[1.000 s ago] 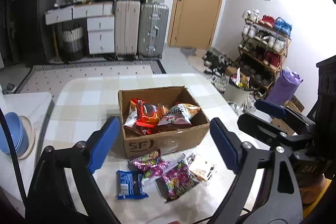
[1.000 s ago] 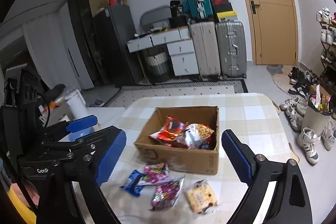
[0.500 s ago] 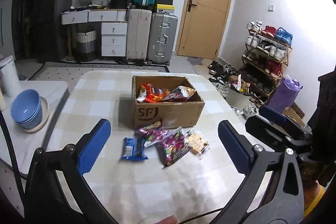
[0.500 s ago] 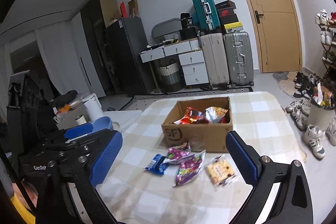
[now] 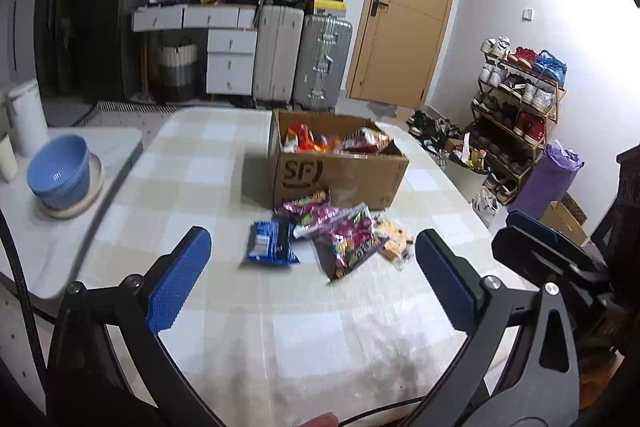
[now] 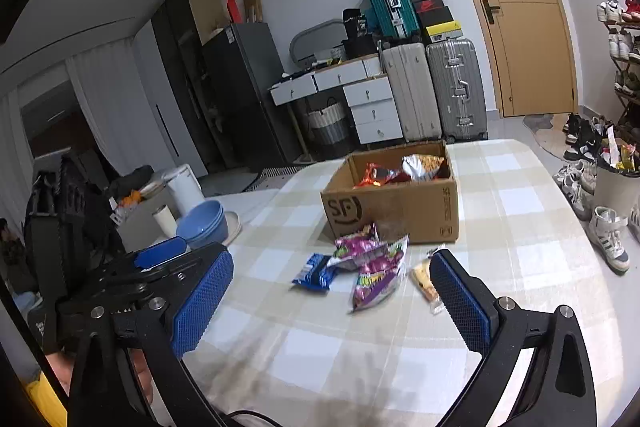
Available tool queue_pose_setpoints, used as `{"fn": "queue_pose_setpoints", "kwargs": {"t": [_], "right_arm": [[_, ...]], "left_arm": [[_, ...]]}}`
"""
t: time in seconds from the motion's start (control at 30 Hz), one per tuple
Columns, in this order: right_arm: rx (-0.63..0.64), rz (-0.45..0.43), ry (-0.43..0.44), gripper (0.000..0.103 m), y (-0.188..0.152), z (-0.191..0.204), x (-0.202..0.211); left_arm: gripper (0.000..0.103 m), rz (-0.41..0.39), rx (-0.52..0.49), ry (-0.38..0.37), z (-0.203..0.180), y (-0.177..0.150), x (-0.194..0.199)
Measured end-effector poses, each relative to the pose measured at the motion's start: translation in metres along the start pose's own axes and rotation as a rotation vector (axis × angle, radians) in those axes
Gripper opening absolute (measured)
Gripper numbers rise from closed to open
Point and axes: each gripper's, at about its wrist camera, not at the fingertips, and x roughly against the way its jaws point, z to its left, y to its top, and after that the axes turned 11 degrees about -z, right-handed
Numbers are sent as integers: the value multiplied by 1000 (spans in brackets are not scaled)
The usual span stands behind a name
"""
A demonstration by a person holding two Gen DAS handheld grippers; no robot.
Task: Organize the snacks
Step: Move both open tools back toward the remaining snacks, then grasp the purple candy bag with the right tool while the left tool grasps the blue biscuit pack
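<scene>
A brown cardboard box with red and silver snack bags inside stands on the checked table. In front of it lie a blue packet, two purple-pink candy bags and a clear packet of yellow biscuits. My left gripper is open and empty, held back above the near table. My right gripper is open and empty too, near the biscuit packet. Each gripper shows at the edge of the other's view.
Blue bowls on a plate sit on a white side table at the left. Suitcases, drawers and a door stand behind the table. A shoe rack and shoes are at the right.
Both grippers have pulled back and away from the box, so the box and the loose packets look farther off. Both stay open and empty. The snacks have not moved.
</scene>
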Motion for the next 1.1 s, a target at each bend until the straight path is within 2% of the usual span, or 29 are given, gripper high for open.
{"fn": "queue_pose_setpoints", "kwargs": {"t": [0.43,0.67,0.9,1.0,1.07,1.1], "right_arm": [[-62,92,-8,101,-41,-20,-35],[-77,126,-18,101,-48,-32,-52],[-66,208,-46,100,-46,-49,-87],[-65,241,-35,94,-46,-55,-107],[-60,276,-31,83,-48,-57,-125],[-71,289,-24,80,-49,-58,-131]], "left_arm": [[102,83,24,48,26,-38,-62],[102,120,38,50,34,-49,-90],[102,161,26,69,41,-47,-125],[102,190,41,67,49,-45,-144],[102,212,44,87,55,-45,-159],[102,226,51,94,59,-46,-168]]}}
